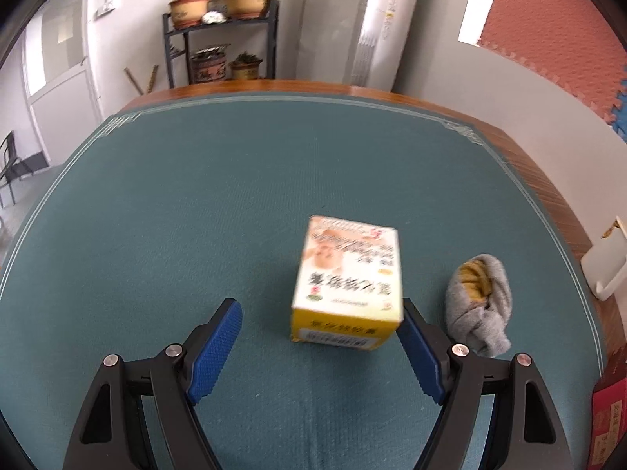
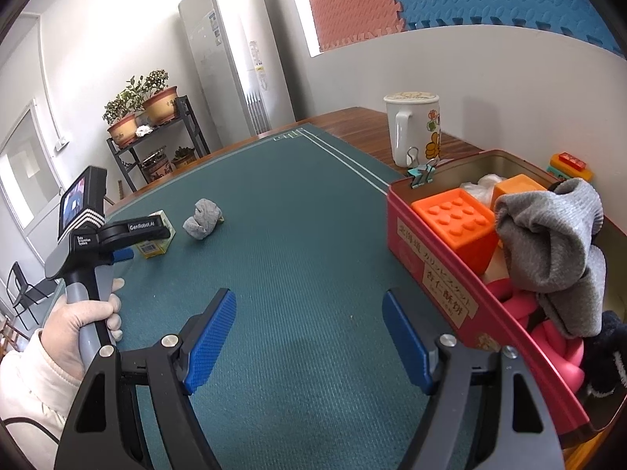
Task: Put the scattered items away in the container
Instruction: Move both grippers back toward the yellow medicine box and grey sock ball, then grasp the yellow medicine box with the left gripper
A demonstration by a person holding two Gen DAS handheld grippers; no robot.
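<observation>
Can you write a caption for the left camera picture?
Open left claw reaches for the yellow box beside a balled grey sock.

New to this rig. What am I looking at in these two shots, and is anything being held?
No robot: a person carries two hand-held grippers, each with a fisheye camera looking along its blue-padded jaws. The left gripper view shows open jaws closing in around a small yellow box on the green mat, with a balled grey sock beside it. The right gripper is open and empty, next to a red tin already holding blocks and socks. That view also shows the gloved hand holding the left gripper. Nothing is gripped yet.
</observation>
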